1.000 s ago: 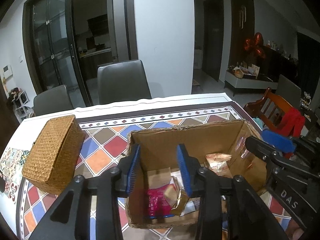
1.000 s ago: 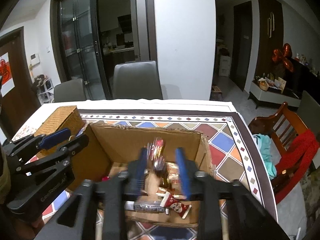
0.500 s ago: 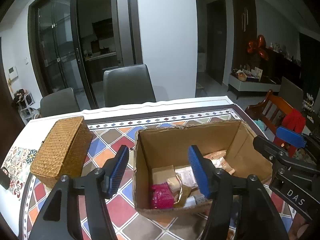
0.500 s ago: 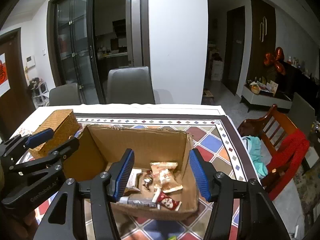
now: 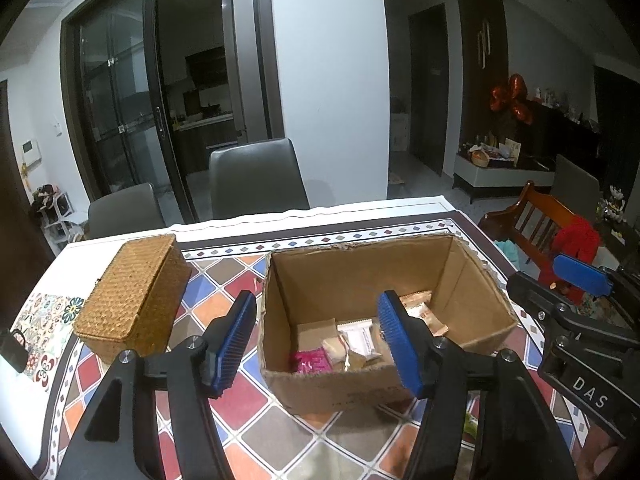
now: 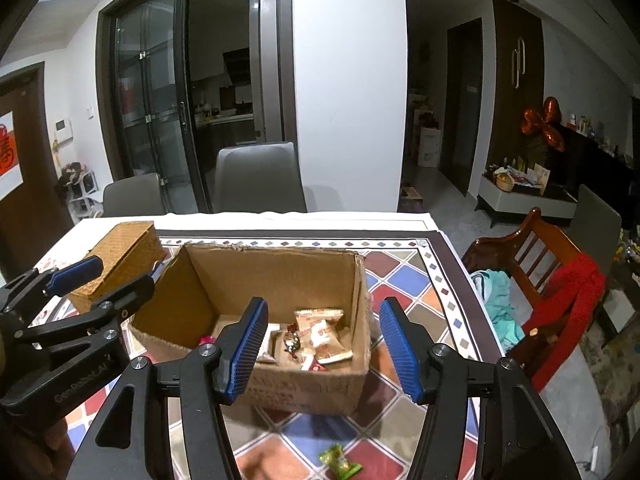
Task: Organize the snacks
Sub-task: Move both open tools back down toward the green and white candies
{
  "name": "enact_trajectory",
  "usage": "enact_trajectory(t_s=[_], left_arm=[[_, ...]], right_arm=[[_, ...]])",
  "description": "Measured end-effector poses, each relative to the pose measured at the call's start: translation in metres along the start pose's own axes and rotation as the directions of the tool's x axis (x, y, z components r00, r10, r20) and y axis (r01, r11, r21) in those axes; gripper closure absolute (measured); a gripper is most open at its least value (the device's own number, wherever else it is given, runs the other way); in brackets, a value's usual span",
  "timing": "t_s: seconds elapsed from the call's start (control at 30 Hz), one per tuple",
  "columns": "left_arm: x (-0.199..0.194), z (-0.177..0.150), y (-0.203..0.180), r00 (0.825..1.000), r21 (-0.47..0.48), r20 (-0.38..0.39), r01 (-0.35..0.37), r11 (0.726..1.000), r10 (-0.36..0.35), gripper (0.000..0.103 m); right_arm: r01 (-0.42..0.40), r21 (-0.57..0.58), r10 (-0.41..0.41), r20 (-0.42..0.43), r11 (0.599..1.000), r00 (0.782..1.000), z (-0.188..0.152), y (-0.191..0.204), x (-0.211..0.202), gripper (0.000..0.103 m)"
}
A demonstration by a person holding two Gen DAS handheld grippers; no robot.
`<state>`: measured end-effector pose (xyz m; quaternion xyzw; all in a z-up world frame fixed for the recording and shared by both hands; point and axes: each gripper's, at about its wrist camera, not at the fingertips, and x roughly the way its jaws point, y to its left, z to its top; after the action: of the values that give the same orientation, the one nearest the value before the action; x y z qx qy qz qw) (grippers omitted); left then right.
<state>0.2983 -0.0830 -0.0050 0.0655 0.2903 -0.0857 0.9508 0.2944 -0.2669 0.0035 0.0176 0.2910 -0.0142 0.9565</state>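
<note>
While both jaws gape empty, wrapped snacks (image 6: 320, 334) (pink, tan, white) fill the cardboard box (image 5: 360, 280).

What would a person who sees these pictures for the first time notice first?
The eye goes first to the open cardboard box in the middle of the colourful tiled tablecloth, with wrapped snacks lying on its bottom. Left of it stands a closed woven basket. In front, both the left claw and the right claw are open and hold nothing, and one green snack lies alone on the cloth before the box.
</note>
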Motion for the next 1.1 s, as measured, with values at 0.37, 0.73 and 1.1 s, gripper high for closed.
enact_trajectory(t_s=[0.37, 0.73, 1.1], left_arm=[[-0.026, -0.023, -0.009, 1.000, -0.023, -0.001, -0.023, 0.999, 0.023, 0.040], [-0.044, -0.047, -0.018, 0.999, -0.040, -0.011, -0.044, 0.998, 0.044, 0.040], [-0.050, -0.075, -0.028, 0.999, -0.028, -0.020, -0.033, 0.999, 0.033, 0.040]], right_arm=[[-0.021, -0.030, 0.021, -0.006, 0.999, 1.000, -0.020, -0.006, -0.022, 0.044], [-0.048, -0.060, 0.047, -0.016, 0.997, 0.999, -0.041, -0.008, -0.036, 0.044], [-0.056, -0.074, 0.054, -0.027, 0.996, 0.998, -0.064, -0.010, -0.043, 0.044]])
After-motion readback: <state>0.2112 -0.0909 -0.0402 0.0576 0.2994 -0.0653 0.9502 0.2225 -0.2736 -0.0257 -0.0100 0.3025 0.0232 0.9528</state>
